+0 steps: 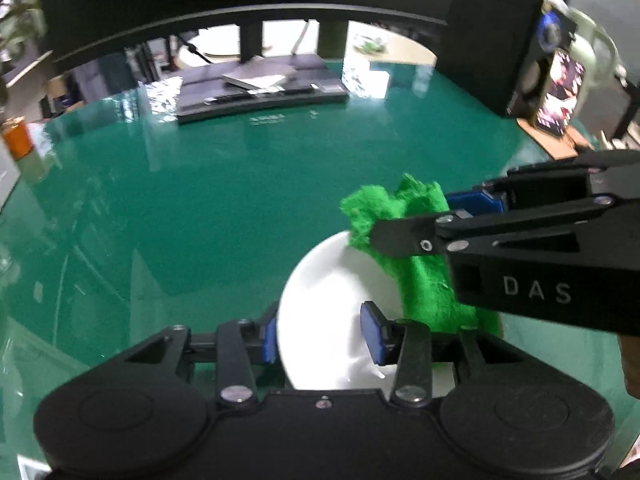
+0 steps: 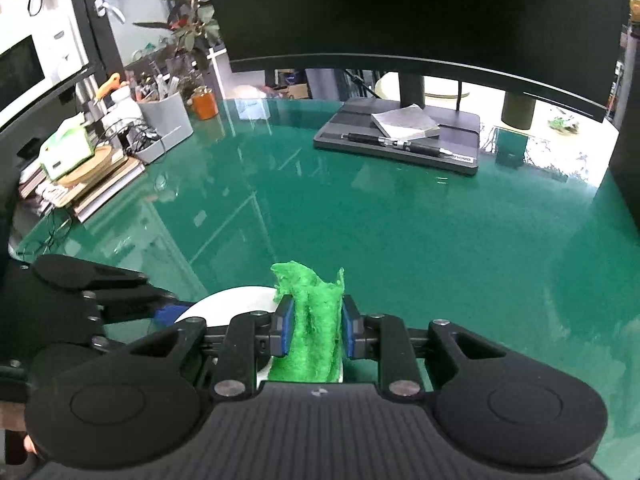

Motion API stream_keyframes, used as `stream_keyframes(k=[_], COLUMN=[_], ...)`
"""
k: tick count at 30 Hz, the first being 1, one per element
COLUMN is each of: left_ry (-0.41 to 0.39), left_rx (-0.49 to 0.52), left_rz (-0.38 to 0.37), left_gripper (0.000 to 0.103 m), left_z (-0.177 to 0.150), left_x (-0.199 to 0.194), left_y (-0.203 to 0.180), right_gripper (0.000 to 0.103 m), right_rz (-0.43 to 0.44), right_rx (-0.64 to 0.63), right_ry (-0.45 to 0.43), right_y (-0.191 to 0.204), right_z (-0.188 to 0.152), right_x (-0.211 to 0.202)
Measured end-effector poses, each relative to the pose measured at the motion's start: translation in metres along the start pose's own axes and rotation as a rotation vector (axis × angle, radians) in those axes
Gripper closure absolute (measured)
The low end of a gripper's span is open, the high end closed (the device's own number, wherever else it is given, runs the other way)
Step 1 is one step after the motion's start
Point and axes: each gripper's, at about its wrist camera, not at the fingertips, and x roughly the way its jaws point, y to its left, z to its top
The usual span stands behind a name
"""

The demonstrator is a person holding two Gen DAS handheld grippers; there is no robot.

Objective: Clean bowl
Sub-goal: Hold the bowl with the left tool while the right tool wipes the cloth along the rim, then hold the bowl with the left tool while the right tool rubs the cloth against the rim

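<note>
The left tool was clamped on the near rim of the white bowl, one pad inside and one outside. The bowl looked rigid, glossy and breakable, so the rim seemed the safest hold. The right tool pinched a soft, light green cloth just beyond, draped over the bowl's right edge above the green tabletop

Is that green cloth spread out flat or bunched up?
Bunched up. The green cloth stands crumpled and squeezed between the right gripper pads, its frayed end sticking up, beside the white bowl.
</note>
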Motion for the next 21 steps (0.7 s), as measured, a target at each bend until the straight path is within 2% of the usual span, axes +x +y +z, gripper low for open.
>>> stream_keyframes(k=[3,11,18,21], left_ry=[-0.009,-0.026,-0.029,-0.032], left_rx=[-0.033,-0.031,-0.021,-0.021], left_rz=[0.002,0.01,0.007,0.005], left_gripper=[0.074,0.074,0.074,0.074], left_z=[-0.003,-0.007,-0.011,-0.01], left_x=[-0.002,-0.004,-0.009,-0.008], left_y=[0.004,0.001,-0.003,-0.004], right_gripper=[0.08,0.08,0.08,0.08], right_rz=[-0.017,-0.042,-0.07,-0.088], right_rx=[0.008,0.044,0.0,-0.014], right_ry=[-0.007,0.015,-0.008,-0.003], right_y=[-0.003,-0.008,-0.006,-0.004], right_z=[-0.006,-0.032,-0.009,-0.009], right_x=[-0.003,-0.028,-0.002,-0.001])
